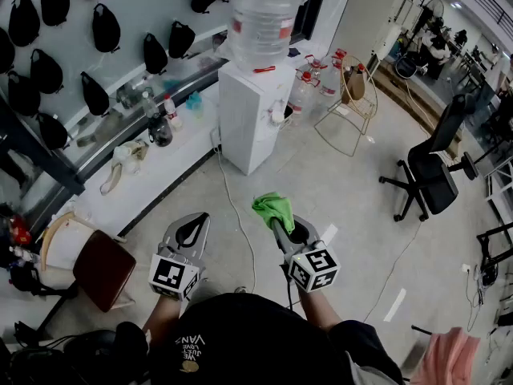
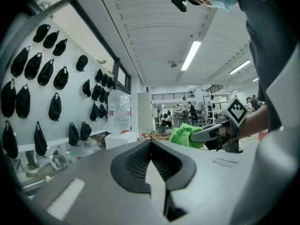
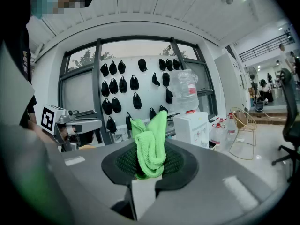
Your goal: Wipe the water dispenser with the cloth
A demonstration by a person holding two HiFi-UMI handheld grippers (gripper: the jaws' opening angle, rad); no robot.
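Bare floor point(image 1: 321, 175) up to far white water dispenser point(image 1: 255, 115). R gripper point(image 1: 278, 224) clamps bunched green cloth point(image 1: 274, 207); L gripper point(image 1: 203, 216) jaws together, empty.

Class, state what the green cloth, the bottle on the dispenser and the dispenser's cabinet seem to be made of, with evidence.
Green cloth: soft, matt fabric, perhaps microfibre; it shows a ribbed, looped texture and limp folds.
Bottle: probably clear plastic; the walls are see-through and ridged.
Dispenser cabinet: white and smooth, plastic or painted metal; the flat plain panels leave open which.
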